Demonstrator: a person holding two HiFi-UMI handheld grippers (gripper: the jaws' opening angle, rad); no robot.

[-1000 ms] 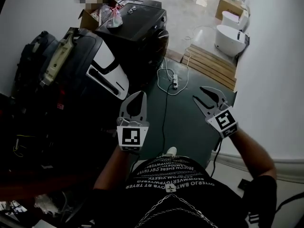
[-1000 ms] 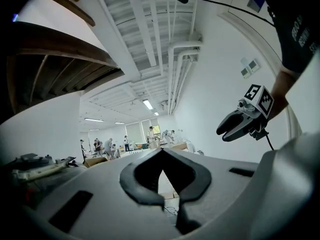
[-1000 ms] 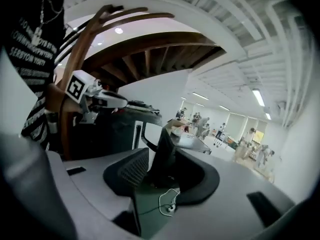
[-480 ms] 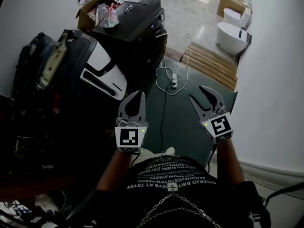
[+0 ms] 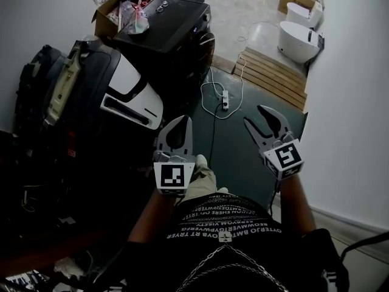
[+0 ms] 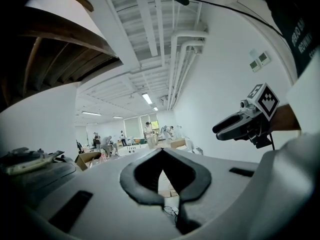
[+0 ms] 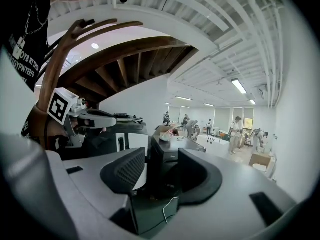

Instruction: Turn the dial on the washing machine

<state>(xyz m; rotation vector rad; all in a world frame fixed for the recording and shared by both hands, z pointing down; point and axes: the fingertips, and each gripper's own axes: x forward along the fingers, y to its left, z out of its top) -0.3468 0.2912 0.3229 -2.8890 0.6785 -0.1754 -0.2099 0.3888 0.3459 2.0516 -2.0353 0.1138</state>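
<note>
My left claw (image 5: 182, 121) is closed and holds nothing. My right claw (image 5: 255, 115) has just been spreading its jaws, with nothing between them. The black washing machine (image 5: 167, 32) stands well ahead of both claws, to their left.

Right side white wall (image 5: 352, 102); dark green floor (image 5: 240, 157); wooden slats (image 5: 273, 78); ceiling strip lights (image 7: 239, 86).

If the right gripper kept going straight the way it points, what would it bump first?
Probably the black machine with the box on top, though depth is unclear. The right gripper, its jaws just opening and empty, aims at it.
</note>
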